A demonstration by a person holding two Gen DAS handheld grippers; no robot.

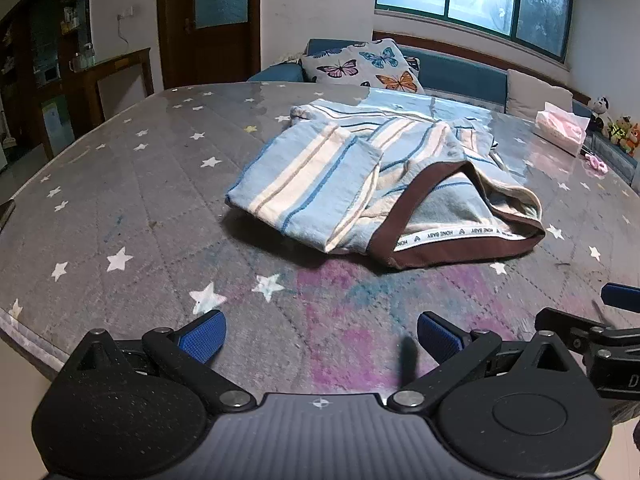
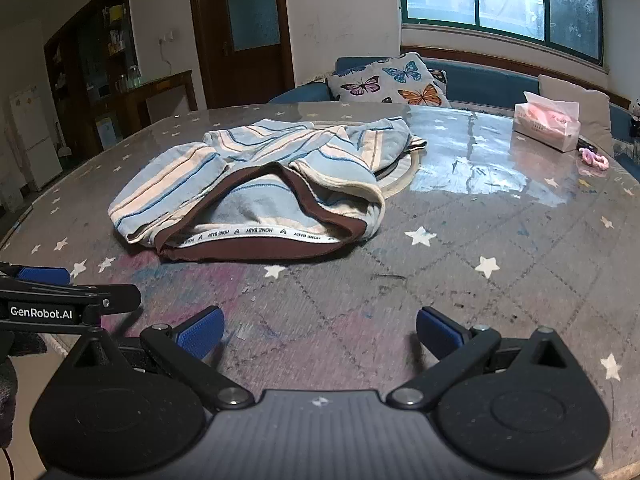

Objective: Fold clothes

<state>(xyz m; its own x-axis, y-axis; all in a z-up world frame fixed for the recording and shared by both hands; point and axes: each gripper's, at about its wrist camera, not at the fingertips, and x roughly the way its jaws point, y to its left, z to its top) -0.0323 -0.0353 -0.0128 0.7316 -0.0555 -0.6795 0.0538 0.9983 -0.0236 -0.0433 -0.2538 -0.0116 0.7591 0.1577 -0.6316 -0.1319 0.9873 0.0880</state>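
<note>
A pair of light-blue striped pants (image 1: 360,176) with a brown waistband lies crumpled on the grey star-print table (image 1: 132,200), waistband toward me. It also shows in the right wrist view (image 2: 256,184). My left gripper (image 1: 322,338) is open and empty, held near the table's front edge, short of the waistband. My right gripper (image 2: 320,334) is open and empty, also near the front edge, to the right of the left gripper. The left gripper shows at the left edge of the right wrist view (image 2: 44,276).
A pink tissue pack (image 2: 546,126) and a small pink object (image 2: 594,160) sit at the table's far right. Behind the table are a blue sofa with a butterfly pillow (image 2: 394,80), a dark wooden door and a cabinet at the left.
</note>
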